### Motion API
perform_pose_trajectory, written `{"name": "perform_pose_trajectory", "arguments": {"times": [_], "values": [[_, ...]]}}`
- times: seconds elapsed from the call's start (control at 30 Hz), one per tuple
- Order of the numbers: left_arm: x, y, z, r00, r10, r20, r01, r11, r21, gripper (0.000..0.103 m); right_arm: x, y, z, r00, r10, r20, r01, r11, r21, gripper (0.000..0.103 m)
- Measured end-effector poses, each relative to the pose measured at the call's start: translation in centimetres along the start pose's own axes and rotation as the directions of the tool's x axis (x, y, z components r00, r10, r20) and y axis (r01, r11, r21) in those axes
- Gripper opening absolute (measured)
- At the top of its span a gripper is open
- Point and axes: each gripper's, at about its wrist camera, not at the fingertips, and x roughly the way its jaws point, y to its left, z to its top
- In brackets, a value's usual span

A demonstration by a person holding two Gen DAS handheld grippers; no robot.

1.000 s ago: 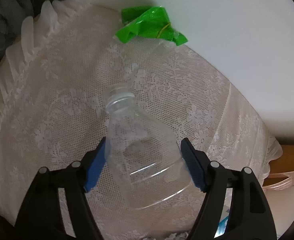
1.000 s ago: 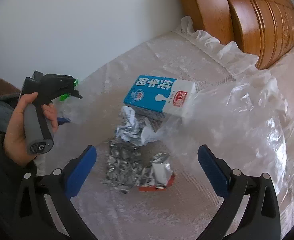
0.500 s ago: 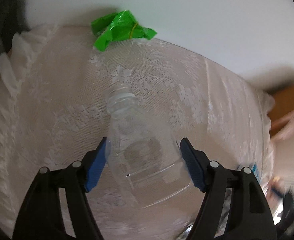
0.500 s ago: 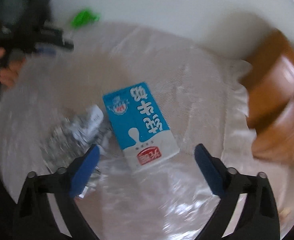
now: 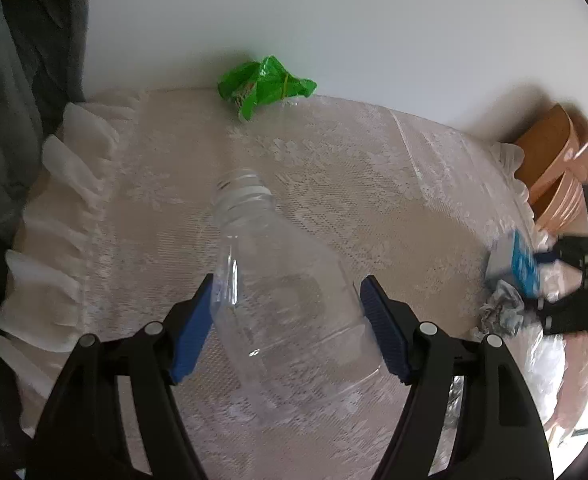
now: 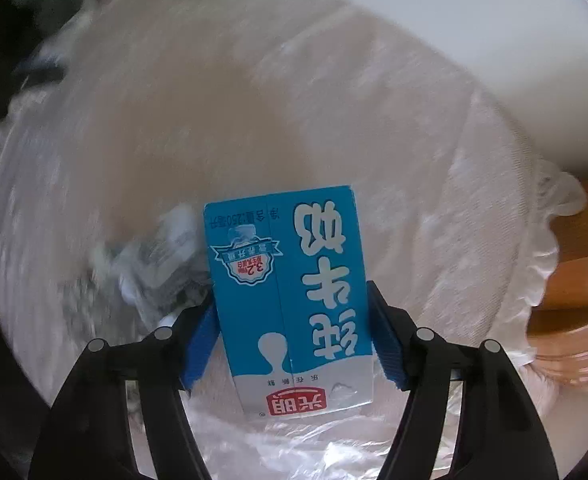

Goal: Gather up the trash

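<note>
Two hand-held grippers worked over a round table (image 5: 334, 168) covered in white lace.

The left gripper (image 5: 286, 316) held a clear, empty bottle (image 5: 278, 296) by its body, the blue pads pressed on both sides at about half opening. The bottle's capless neck pointed away from the camera and it appeared lifted off the cloth. A crumpled green wrapper (image 5: 266, 86) lay at the far edge of the table by the wall, well apart from the bottle.

The right gripper (image 6: 292, 332) pointed straight down over a blue milk carton (image 6: 290, 292) lying flat. Its jaws were closing, with the carton between them and the pads at or just beside its long sides; full contact could not be confirmed. Crumpled foil (image 6: 154, 264) lay touching the carton's left side, and clear plastic film (image 6: 294, 448) spread beneath its near end.

To do this step well, the right gripper probably needed to finish closing squarely on the carton's two long sides, firm enough to lift but not crush it. The left pad risked snagging the foil or film. The bottle was thin and slippery, so the left grip likely needed to be kept steady.
</note>
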Motion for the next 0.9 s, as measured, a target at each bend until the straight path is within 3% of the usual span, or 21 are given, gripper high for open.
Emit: {"name": "perform_pose_trajectory", "arguments": {"times": [0.13, 0.27, 0.33, 0.47, 0.63, 0.73, 0.87, 0.9], "values": [[-0.7, -0.7, -0.2, 1.000, -0.014, 0.017, 0.014, 0.999, 0.030, 0.070, -0.9, -0.9, 1.3, 0.996, 0.033, 0.089, -0.043, 0.993, 0.112, 0.068], [-2.7, -1.4, -0.9, 0.998, -0.013, 0.059, 0.008, 0.996, 0.086, 0.070, -3.3, -1.5, 1.6, 0.964, 0.048, 0.260, -0.121, 0.954, 0.274, 0.068], [-3.9, -2.1, -1.4, 0.996, -0.021, 0.081, 0.010, 0.991, 0.132, 0.070, -4.8, -1.2, 0.3, 0.937, 0.045, 0.347, -0.171, 0.924, 0.341, 0.068], [-6.3, -3.9, -3.3, 0.992, -0.051, 0.111, 0.025, 0.975, 0.221, 0.070, -8.5, 2.0, -4.1, 0.862, -0.014, 0.507, -0.251, 0.856, 0.451, 0.068], [-8.7, -6.8, -7.1, 0.988, -0.137, 0.077, 0.107, 0.944, 0.312, 0.070, -11.9, 7.0, -12.7, 0.794, -0.100, 0.599, -0.333, 0.753, 0.567, 0.068], [-9.5, -9.0, -9.6, 0.983, -0.175, 0.057, 0.140, 0.912, 0.385, 0.070, -12.9, 9.7, -18.5, 0.795, -0.158, 0.585, -0.330, 0.697, 0.637, 0.068], [-10.7, -12.6, -13.6, 0.971, -0.237, 0.004, 0.205, 0.846, 0.491, 0.070, -12.8, 14.0, -27.6, 0.826, -0.227, 0.515, -0.308, 0.585, 0.751, 0.068], [-11.1, -13.9, -15.0, 0.966, -0.258, -0.014, 0.226, 0.818, 0.528, 0.070, -12.3, 14.8, -29.5, 0.834, -0.240, 0.496, -0.303, 0.553, 0.776, 0.068]]}}
